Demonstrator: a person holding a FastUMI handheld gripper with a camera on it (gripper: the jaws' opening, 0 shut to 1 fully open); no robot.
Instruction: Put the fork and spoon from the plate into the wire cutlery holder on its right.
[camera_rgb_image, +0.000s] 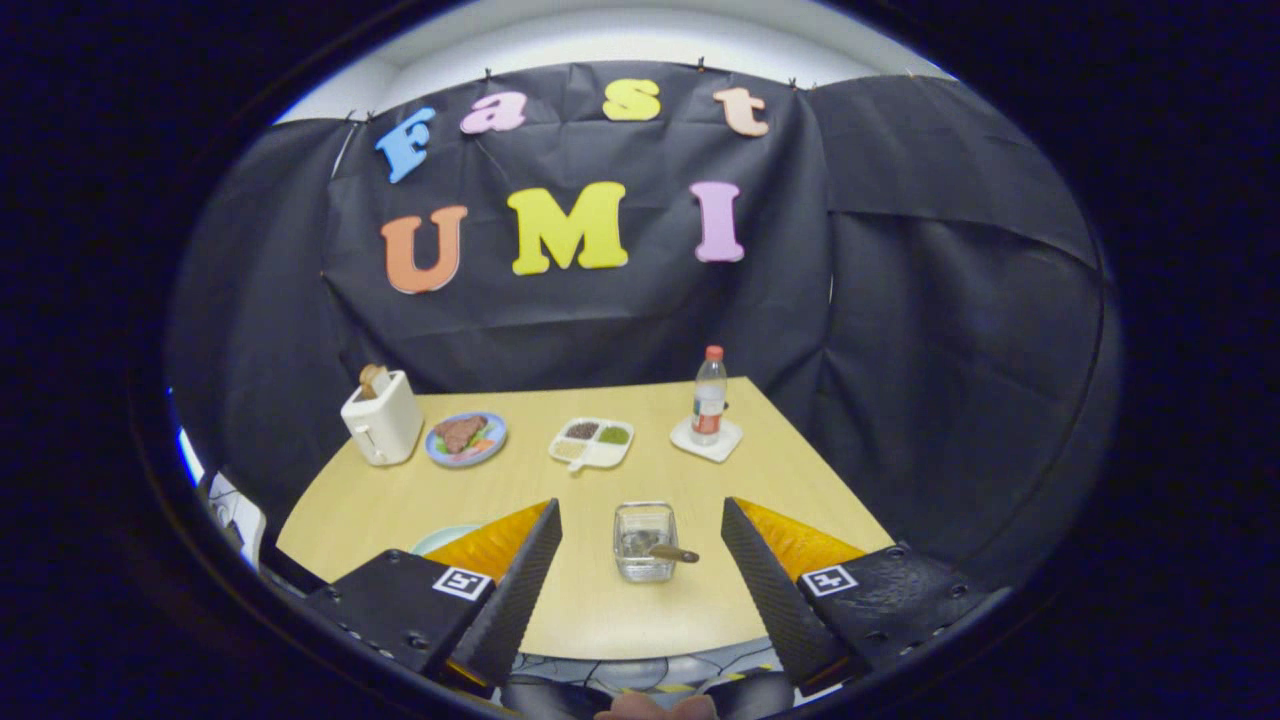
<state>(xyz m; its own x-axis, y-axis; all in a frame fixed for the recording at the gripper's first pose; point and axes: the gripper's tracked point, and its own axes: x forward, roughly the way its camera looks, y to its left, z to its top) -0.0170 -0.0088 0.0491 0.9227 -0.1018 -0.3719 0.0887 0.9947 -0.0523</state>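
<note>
The wire cutlery holder (644, 540) stands on the wooden table (560, 480), between my fingers and a little ahead of them. A utensil with a brown handle (672, 553) leans out over its right rim. A pale plate (440, 538) peeks out behind my left finger (520, 580), mostly hidden; I cannot tell what lies on it. My gripper (640, 585) hangs above the table's near edge, open, with nothing between its fingers.
At the far side stand a white toaster (382, 418) with toast in it, a blue plate of food (466, 438), a white divided dish (591, 441) and a bottle (709, 396) on a white coaster. Black cloth walls close in the back and right.
</note>
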